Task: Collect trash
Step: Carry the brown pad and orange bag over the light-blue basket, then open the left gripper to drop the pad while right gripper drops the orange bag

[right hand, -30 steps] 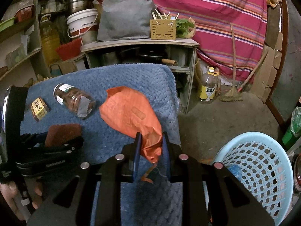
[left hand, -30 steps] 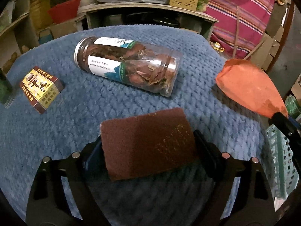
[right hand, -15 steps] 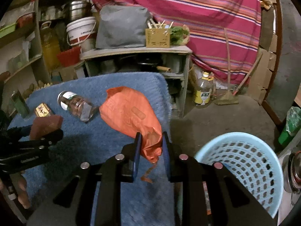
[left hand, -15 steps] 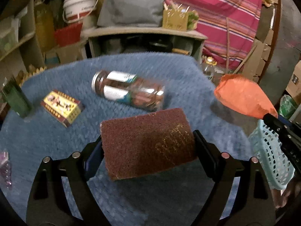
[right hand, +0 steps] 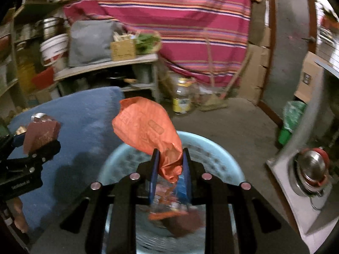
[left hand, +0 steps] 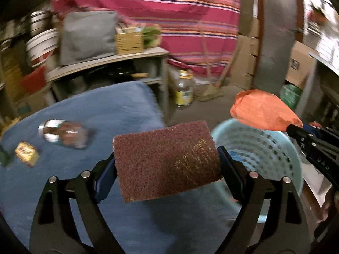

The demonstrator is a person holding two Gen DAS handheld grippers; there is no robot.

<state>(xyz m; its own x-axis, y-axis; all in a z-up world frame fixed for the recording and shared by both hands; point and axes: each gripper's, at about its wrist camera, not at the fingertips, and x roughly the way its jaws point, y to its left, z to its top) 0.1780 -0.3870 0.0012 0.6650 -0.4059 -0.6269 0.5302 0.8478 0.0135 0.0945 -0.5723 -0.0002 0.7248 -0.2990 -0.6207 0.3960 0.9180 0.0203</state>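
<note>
My left gripper is shut on a brown scouring pad and holds it in the air above the blue blanket's right edge, beside the light blue basket. My right gripper is shut on an orange plastic bag and holds it over the basket, which has trash inside. The bag also shows in the left wrist view. The scouring pad also shows in the right wrist view.
A jar lying on its side and a small yellow box rest on the blue blanket. Behind stand a shelf table, a bottle on the floor, and cardboard boxes.
Both grippers have swung right, away from the blanket toward the basket. The orange bag is now over the basket and the scouring pad is near its rim.
</note>
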